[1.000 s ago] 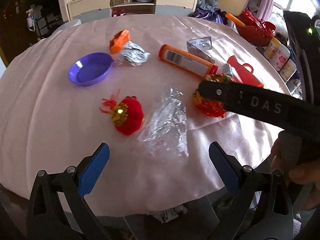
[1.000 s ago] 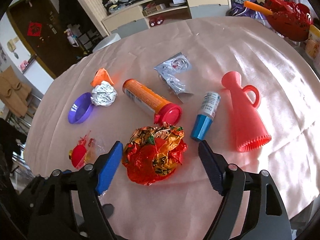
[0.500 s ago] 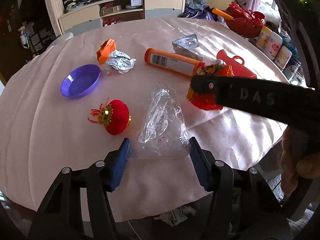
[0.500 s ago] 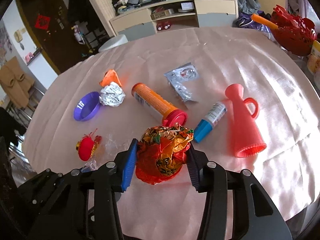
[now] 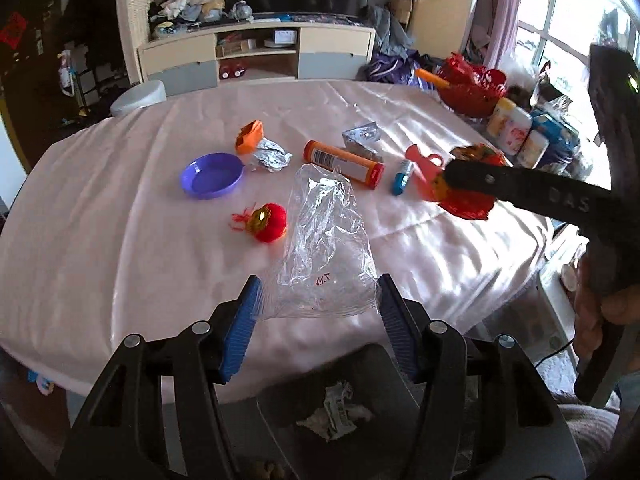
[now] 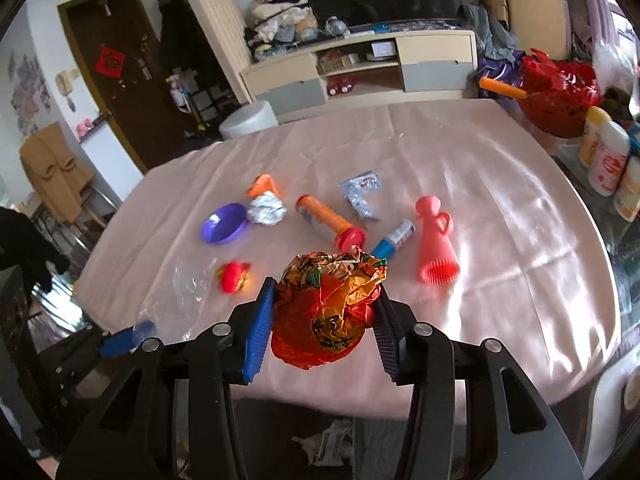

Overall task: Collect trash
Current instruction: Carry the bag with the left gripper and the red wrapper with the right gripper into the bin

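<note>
My left gripper [image 5: 318, 312] is shut on the near edge of a clear plastic bag [image 5: 326, 248], lifted above the table's front edge. My right gripper [image 6: 322, 320] is shut on a crumpled red and orange foil wrapper [image 6: 328, 312], held in the air over the near table edge; the wrapper also shows in the left wrist view [image 5: 468, 196]. A crumpled silver foil ball [image 6: 266, 210] and a silver wrapper [image 6: 362, 194] lie on the pink tablecloth [image 6: 500, 216]. A dark bin with paper scraps [image 5: 336, 408] stands below the table edge.
On the table lie a purple dish [image 5: 212, 175], an orange piece [image 5: 249, 142], an orange tube [image 5: 344, 164], a blue-capped tube [image 5: 401, 176], a red pitcher-shaped item [image 6: 436, 240] and a red lantern ornament [image 5: 266, 222]. A red basket [image 6: 556, 96] and bottles [image 6: 608, 160] stand at the right.
Both grippers closed on their items, the left on the plastic bag and the right on the foil wrapper. Both then pulled back and up from the table toward the near edge.
</note>
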